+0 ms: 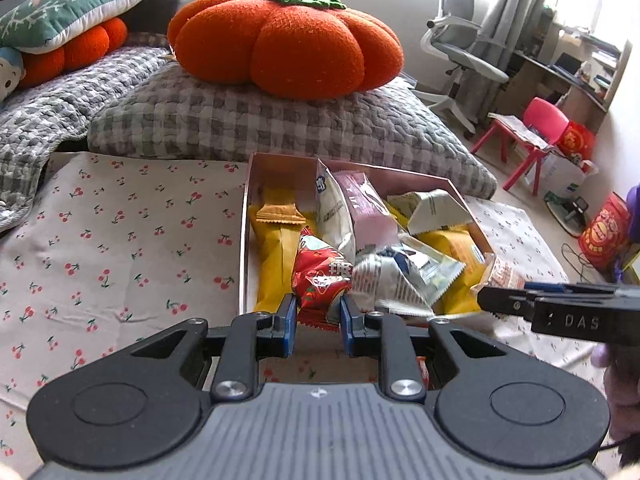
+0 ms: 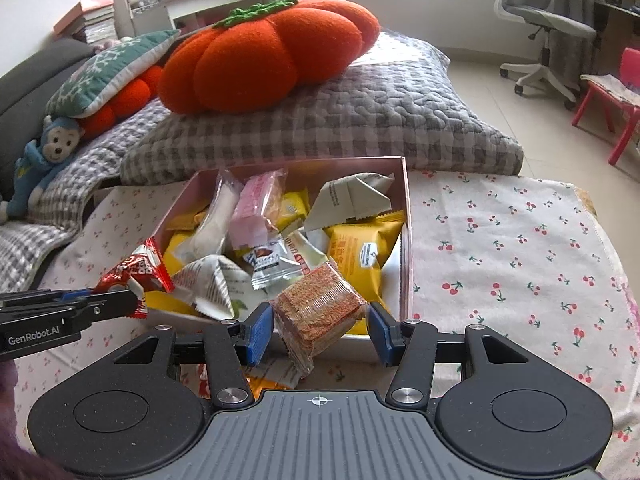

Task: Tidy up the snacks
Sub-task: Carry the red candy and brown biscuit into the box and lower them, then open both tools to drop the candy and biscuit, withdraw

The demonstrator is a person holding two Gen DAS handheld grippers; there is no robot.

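Observation:
A pink box (image 1: 245,216) (image 2: 405,216) on a cherry-print cloth holds several snack packets: yellow, white, pink and silver. My left gripper (image 1: 319,312) is shut on a red snack packet (image 1: 320,276), held at the box's near edge; it also shows at the left of the right wrist view (image 2: 138,272). My right gripper (image 2: 320,326) has its jaws apart around a clear pack of orange-brown crackers (image 2: 320,312); the pads do not press it. That pack's end shows beside the right gripper's fingers (image 1: 508,300) in the left wrist view (image 1: 504,274).
A grey checked cushion (image 1: 280,120) with an orange pumpkin pillow (image 1: 288,44) lies behind the box. The cherry-print cloth (image 1: 120,240) (image 2: 500,248) spreads on both sides. An orange packet (image 2: 264,384) lies under the right gripper. An office chair (image 1: 460,48) and red stool (image 1: 532,132) stand far right.

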